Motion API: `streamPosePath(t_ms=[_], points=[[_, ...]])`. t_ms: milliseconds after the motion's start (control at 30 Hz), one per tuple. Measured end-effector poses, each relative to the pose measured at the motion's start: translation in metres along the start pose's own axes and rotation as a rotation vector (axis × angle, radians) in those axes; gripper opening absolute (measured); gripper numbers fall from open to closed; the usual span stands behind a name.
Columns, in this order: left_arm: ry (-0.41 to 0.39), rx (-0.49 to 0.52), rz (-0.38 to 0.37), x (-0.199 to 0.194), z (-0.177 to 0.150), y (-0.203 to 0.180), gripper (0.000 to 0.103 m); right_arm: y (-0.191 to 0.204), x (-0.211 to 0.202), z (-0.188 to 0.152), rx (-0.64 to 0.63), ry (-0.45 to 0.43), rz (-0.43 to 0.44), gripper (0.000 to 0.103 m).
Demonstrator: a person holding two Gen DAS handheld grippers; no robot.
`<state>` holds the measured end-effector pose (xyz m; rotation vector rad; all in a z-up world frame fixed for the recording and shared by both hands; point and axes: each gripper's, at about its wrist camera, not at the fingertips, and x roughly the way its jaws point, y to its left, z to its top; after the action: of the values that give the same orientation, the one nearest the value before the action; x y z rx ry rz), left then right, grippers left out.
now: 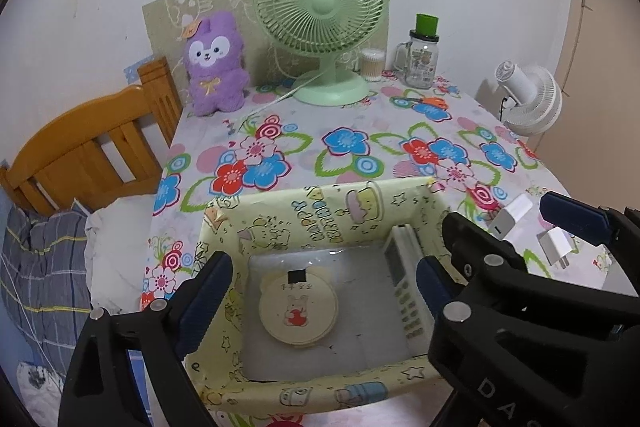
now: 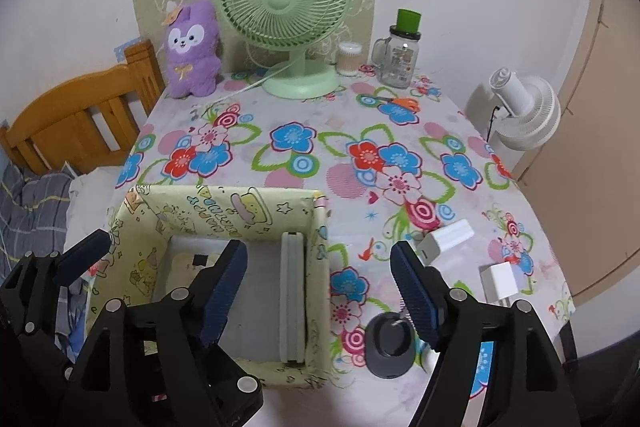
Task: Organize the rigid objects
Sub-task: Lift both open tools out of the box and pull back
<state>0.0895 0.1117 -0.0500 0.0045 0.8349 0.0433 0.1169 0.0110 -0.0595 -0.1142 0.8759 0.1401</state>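
Note:
A yellow cartoon-print box (image 1: 320,215) (image 2: 320,227) stands at the table's near edge. Inside it lie a round cream compact (image 1: 298,309) and a white remote (image 1: 406,287) (image 2: 292,299) against the right wall. My left gripper (image 1: 320,291) is open and empty above the box. My right gripper (image 2: 320,291) is open and empty over the box's right wall. Two white chargers (image 2: 444,237) (image 2: 500,279) and a dark round object (image 2: 390,345) lie on the cloth to the right of the box. The chargers also show in the left wrist view (image 1: 510,217) (image 1: 556,247).
A green desk fan (image 2: 286,23), a purple plush (image 2: 192,47), a cotton swab tub (image 2: 349,59), a glass jar mug (image 2: 398,55) and orange scissors (image 2: 400,103) stand at the back of the floral tablecloth (image 2: 320,155). A white fan (image 2: 520,107) is right, a wooden bed frame (image 2: 76,123) left.

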Motion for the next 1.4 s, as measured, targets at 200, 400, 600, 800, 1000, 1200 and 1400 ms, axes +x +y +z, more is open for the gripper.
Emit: streamPosePath(t_ms=[200,400,600,800,1000,1200,1400], points=[[-0.019,0.018,0.008,-0.010,0.002,-0.014,0.095,-0.013,-0.010,-0.002,0.012,-0.018,-0.005,0.083],[-0.040,0.024,0.007,-0.019,0.003,-0.027,0.095,-0.026,-0.020,-0.003,0.019,-0.037,-0.011,0.083],[-0.065,0.028,0.009,-0.029,0.005,-0.038,0.095,-0.038,-0.031,-0.003,0.016,-0.065,-0.007,0.083],[-0.091,0.029,0.008,-0.038,0.007,-0.049,0.095,-0.048,-0.044,-0.004,0.011,-0.105,-0.030,0.083],[-0.107,0.041,0.015,-0.044,0.008,-0.061,0.095,-0.060,-0.049,-0.003,0.010,-0.110,-0.015,0.083],[-0.120,0.049,0.000,-0.047,0.011,-0.075,0.095,-0.074,-0.052,-0.004,0.020,-0.119,-0.015,0.083],[-0.133,0.053,-0.023,-0.050,0.014,-0.093,0.095,-0.093,-0.057,-0.007,0.028,-0.145,-0.003,0.083]])
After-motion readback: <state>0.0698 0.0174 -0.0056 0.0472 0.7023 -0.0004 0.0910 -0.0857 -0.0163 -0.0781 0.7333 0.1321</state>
